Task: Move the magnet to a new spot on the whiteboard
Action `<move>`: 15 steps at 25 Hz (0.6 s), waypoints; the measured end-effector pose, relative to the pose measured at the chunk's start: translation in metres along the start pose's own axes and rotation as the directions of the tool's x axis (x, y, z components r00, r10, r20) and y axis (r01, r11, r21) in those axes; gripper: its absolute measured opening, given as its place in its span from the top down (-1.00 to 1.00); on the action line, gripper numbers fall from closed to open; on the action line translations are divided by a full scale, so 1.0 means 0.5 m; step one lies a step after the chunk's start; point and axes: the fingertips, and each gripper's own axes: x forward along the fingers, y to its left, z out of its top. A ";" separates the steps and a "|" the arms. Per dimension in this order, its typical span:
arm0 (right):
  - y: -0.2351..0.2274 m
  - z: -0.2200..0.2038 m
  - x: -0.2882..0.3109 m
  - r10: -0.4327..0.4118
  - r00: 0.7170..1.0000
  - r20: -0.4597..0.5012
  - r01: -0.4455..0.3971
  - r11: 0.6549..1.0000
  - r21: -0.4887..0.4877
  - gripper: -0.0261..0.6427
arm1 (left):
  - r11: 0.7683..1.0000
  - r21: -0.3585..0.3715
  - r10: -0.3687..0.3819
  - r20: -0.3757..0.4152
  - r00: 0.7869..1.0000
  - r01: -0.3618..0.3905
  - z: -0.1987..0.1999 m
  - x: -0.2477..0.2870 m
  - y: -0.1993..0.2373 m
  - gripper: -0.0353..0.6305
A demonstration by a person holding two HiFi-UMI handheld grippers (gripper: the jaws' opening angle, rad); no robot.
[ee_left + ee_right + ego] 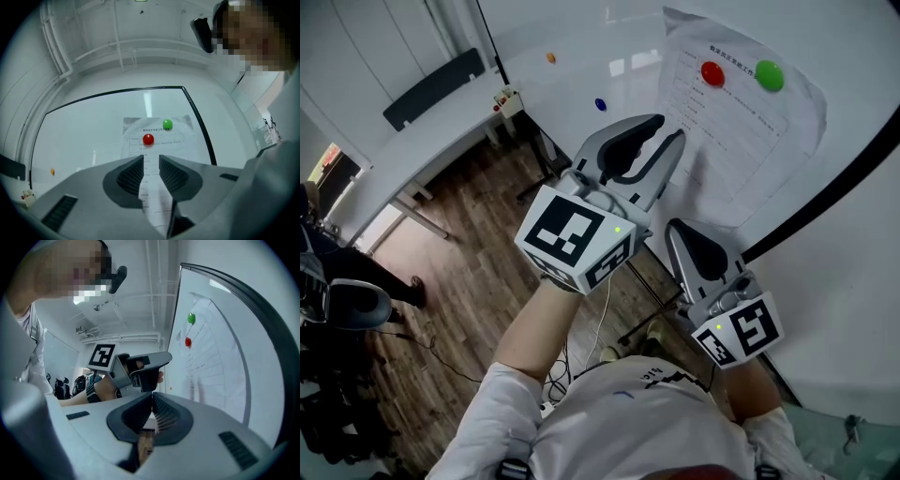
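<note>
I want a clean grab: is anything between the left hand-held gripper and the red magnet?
Nothing visible. The left hand-held gripper, jaws apart, faces the red magnet across open air; only the paper lies behind it.

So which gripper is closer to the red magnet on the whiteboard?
Left. The left gripper points at the paper just below the red magnet; the right gripper sits lower and farther back from it.

Whiteboard (609, 56) smooth & glossy w/ light glare, sheet (741, 122) on it thin matt paper, slightly wavy, red magnet (712, 73) & green magnet (769, 75) on that sheet shiny, prob. plastic, left gripper (668, 128) before the board matt grey plastic w/ ribbed black pads (131, 173), floor (459, 281) below the board wood-grain planks.
</note>
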 end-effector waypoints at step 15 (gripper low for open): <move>0.093 -0.068 0.000 0.025 0.998 -0.050 -0.022 0.999 0.049 0.88 | 0.993 -0.086 0.076 -0.104 0.992 -0.085 -0.103 -0.188 -0.035 0.86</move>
